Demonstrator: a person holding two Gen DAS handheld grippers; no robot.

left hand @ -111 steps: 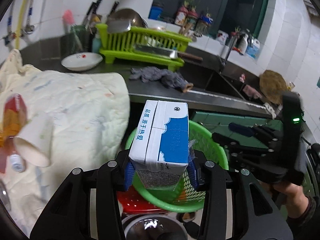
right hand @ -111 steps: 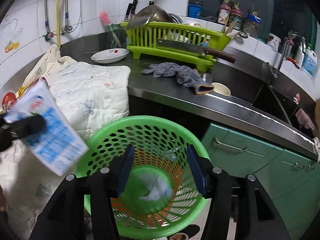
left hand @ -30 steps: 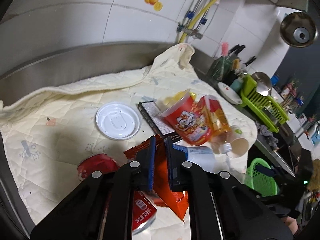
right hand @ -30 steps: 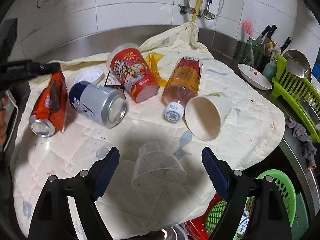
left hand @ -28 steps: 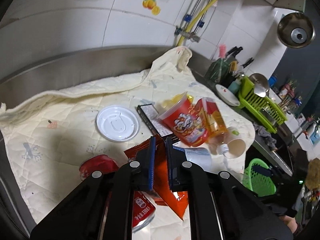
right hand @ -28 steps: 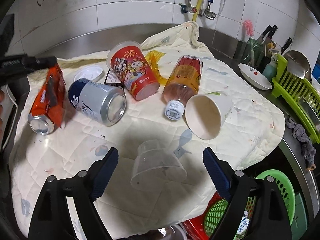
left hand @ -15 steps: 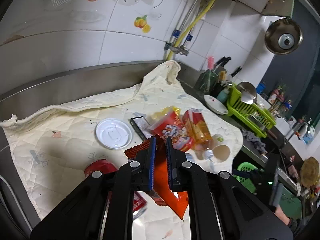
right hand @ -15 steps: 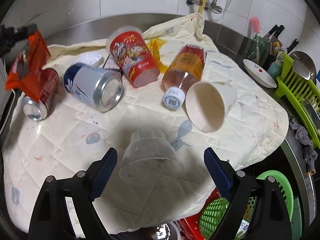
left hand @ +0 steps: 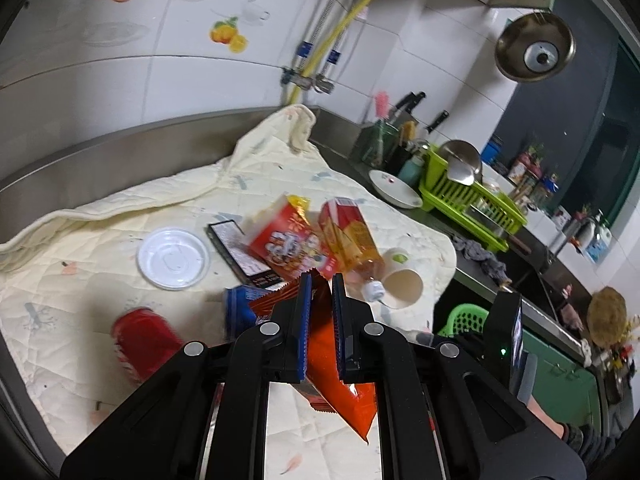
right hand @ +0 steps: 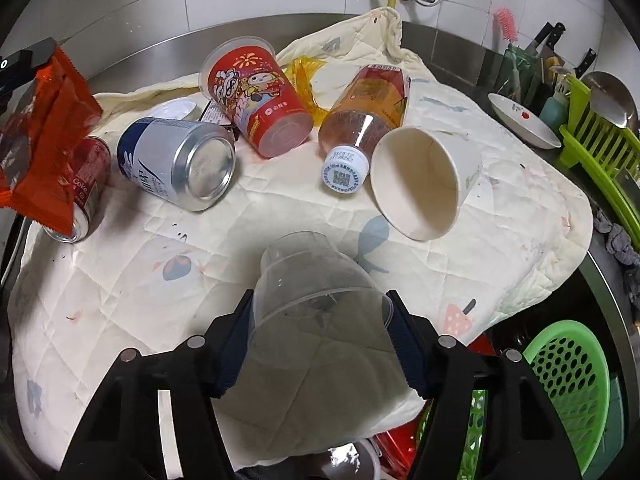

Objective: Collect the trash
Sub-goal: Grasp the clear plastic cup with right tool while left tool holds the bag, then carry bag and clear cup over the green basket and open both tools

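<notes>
**Wrapper up, clear cup bracketed**

The left tool is clamped tight on an orange snack wrapper, which hangs above the quilted cloth spread over the bench. The right tool is spread wide, its fingers on either side of a clear plastic cup lying on its side; contact cannot be told. Beyond it lie a paper cup, a tea bottle, a red noodle cup, a silver can and a red cola can. The green basket sits low on the right, beside the bench.

Left gripper clamped on orange wrapper, seemingly lifted above littered quilt.
</notes>
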